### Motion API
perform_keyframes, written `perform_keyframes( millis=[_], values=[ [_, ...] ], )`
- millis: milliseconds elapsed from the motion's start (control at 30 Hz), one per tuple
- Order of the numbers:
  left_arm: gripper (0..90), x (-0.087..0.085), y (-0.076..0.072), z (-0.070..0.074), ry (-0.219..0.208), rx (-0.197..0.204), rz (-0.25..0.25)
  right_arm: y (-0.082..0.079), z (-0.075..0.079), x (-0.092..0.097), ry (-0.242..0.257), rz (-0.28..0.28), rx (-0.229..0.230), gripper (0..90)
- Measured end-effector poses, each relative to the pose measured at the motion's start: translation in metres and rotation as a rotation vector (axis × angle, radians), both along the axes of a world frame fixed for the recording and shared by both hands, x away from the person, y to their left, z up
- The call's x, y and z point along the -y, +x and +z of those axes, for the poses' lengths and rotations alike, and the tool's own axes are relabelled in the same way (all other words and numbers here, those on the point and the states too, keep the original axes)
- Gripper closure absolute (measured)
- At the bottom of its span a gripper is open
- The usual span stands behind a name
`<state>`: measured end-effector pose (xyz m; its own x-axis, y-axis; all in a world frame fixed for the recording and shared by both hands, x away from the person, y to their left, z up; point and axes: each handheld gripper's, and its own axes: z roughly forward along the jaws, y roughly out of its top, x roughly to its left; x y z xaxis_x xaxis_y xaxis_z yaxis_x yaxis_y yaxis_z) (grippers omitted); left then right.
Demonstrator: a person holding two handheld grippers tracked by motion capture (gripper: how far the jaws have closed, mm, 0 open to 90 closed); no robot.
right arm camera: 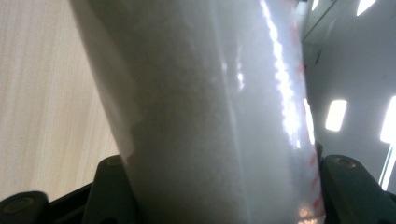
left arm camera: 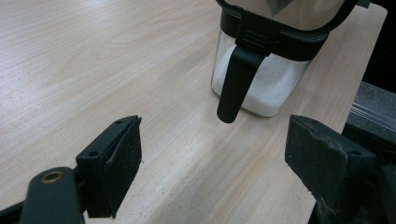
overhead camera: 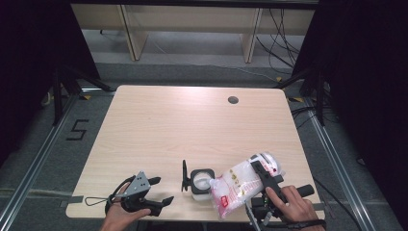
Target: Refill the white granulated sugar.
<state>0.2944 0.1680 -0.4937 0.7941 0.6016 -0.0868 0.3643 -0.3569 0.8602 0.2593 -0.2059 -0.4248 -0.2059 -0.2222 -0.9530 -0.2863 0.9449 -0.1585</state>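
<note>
A clear plastic bag [overhead camera: 236,185] of white grains with red print hangs tilted above the near edge of the table [overhead camera: 192,125], its lower end dipping toward the open mouth of a small square container [overhead camera: 201,182]. The right gripper [overhead camera: 260,168] clamps the bag near its upper end; in the right gripper view the bag [right arm camera: 210,116] bulges between the two black jaws, which press on it from both sides at about a middling spread. The person's right hand [overhead camera: 291,204] grips the tool's handle at the table's near right corner.

The container sits just left of the bag, its black lid [overhead camera: 184,175] flipped up on the left side. In the left gripper view the container [left arm camera: 261,79] shows white grains inside its clear walls.

The left gripper [overhead camera: 156,190] rests low at the near left of the table, well apart from the container, jaws spread wide and holding nothing, with the bare tabletop between its pads [left arm camera: 126,163].
</note>
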Motion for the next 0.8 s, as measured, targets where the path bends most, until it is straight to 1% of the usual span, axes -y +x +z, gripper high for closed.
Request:
perform_keyframes(
  millis=[33, 67, 100, 133, 167, 200, 233, 267, 300, 333, 367, 400, 433, 467, 500, 533, 567, 600, 633, 667, 700, 733, 767, 800],
  values=[
    [18.1, 0.0002, 0.0001, -0.0001, -0.003, 0.002, -0.001, -0.0017, -0.0002, -0.0003, -0.010, -0.026, -0.024, 45.1],
    [18.1, 0.0002, -0.0002, -0.0004, -0.005, 0.000, -0.002, -0.0001, -0.0016, 0.0000, 0.000, 0.003, -0.004, 45.2],
    [18.1, -0.0001, -0.0005, 0.0000, 0.003, -0.002, 0.001, -0.0008, -0.0018, 0.0003, 0.005, -0.013, -0.014, 45.2],
    [18.1, -0.0001, -0.0003, -0.0003, -0.003, -0.001, 0.005, -0.0004, -0.0005, 0.0001, -0.010, -0.004, -0.009, 45.2],
    [18.1, -0.0003, 0.0001, 0.0001, -0.003, -0.007, -0.002, -0.0012, -0.0002, 0.0002, -0.011, -0.018, -0.013, 45.2],
    [18.1, -0.0002, 0.0001, 0.0001, -0.004, -0.004, -0.004, -0.0015, -0.0007, 0.0005, -0.006, -0.020, -0.006, 45.2],
    [18.1, -0.0001, -0.0001, -0.0001, -0.004, 0.001, -0.003, -0.0027, 0.0008, 0.0005, -0.012, -0.040, -0.021, 45.2],
    [18.1, -0.0002, -0.0003, -0.0001, -0.003, -0.004, -0.002, -0.0001, 0.0008, 0.0005, -0.009, 0.000, 0.000, 45.2],
    [18.1, -0.0004, -0.0009, 0.0000, -0.002, -0.010, 0.010, -0.0001, 0.0006, 0.0002, -0.018, -0.013, -0.013, 45.3],
    [18.1, -0.0003, -0.0006, -0.0001, -0.008, -0.009, 0.011, -0.0001, 0.0005, -0.0002, -0.029, -0.025, -0.021, 45.4],
    [18.1, 0.0007, -0.0006, -0.0005, -0.024, -0.008, 0.010, 0.0032, -0.0003, -0.0004, -0.039, 0.020, -0.020, 45.6],
    [18.1, -0.0008, -0.0003, 0.0006, 0.000, -0.005, 0.000, 0.0019, -0.0028, 0.0016, -0.012, -0.009, -0.027, 45.7],
    [18.1, -0.0004, -0.0002, 0.0001, -0.006, -0.002, 0.000, 0.0013, -0.0028, 0.0021, -0.015, -0.026, -0.041, 45.7],
    [18.1, 0.0000, -0.0005, -0.0002, -0.011, -0.004, 0.004, 0.0023, -0.0039, 0.0026, -0.003, -0.010, -0.030, 45.7],
    [18.1, 0.0001, -0.0011, -0.0001, -0.013, -0.015, 0.013, 0.0022, -0.0042, 0.0025, 0.003, -0.016, -0.029, 45.7],
    [18.1, 0.0006, -0.0014, -0.0002, -0.017, -0.013, 0.016, 0.0019, -0.0040, 0.0022, -0.004, -0.017, -0.029, 45.8],
    [18.1, 0.0004, -0.0014, 0.0004, -0.011, -0.012, 0.009, 0.0012, -0.0033, 0.0019, -0.016, -0.015, -0.029, 45.8],
    [18.2, 0.0001, -0.0014, 0.0008, -0.004, -0.008, 0.002, 0.0001, -0.0051, 0.0027, 0.002, -0.030, -0.032, 45.8],
    [18.1, -0.0005, -0.0008, 0.0010, 0.006, 0.000, -0.007, 0.0021, -0.0048, 0.0022, 0.005, -0.004, -0.021, 45.8],
    [18.2, -0.0007, -0.0009, 0.0007, 0.003, -0.002, -0.002, 0.0021, -0.0050, 0.0023, 0.008, -0.011, -0.026, 45.8],
    [18.1, -0.0010, -0.0005, 0.0008, 0.004, 0.000, -0.003, 0.0022, -0.0035, 0.0017, -0.025, -0.010, -0.031, 45.8],
    [18.1, -0.0007, -0.0010, 0.0009, -0.002, -0.008, 0.002, 0.0002, -0.0066, 0.0033, 0.002, -0.036, -0.039, 46.0],
    [18.1, 0.0000, -0.0018, 0.0008, -0.011, -0.016, 0.012, 0.0012, -0.0066, 0.0032, -0.017, -0.019, -0.036, 46.1],
    [18.1, -0.0004, -0.0016, 0.0008, -0.006, -0.012, 0.007, 0.0011, -0.0070, 0.0033, -0.020, -0.033, -0.049, 46.2]
  ],
)
